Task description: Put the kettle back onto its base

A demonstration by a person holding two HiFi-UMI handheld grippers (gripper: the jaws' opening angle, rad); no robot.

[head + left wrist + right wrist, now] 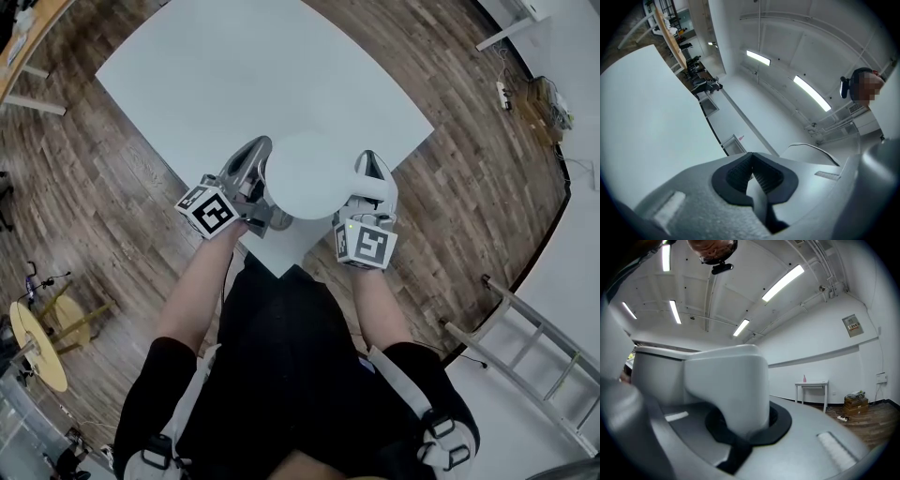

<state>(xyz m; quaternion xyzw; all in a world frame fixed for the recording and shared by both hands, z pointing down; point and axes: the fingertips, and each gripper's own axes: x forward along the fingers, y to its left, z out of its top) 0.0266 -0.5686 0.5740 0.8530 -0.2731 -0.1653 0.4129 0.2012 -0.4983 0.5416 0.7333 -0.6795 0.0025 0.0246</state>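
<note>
The kettle (pixel 305 173) is pinched by the right hand-held gripper (pixel 367 169) at the tabletop's (pixel 187 75) near corner; the left hand-held gripper (pixel 255 152) is pressed together. The base, unseen, must be located before lowering.

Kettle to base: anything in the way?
Cannot say fully: no base shows in any view. The white kettle, its handle clamped in the right gripper, hides the table beneath it. The left gripper, shut, sits close at its other side. Nothing else shows on the table.
</note>
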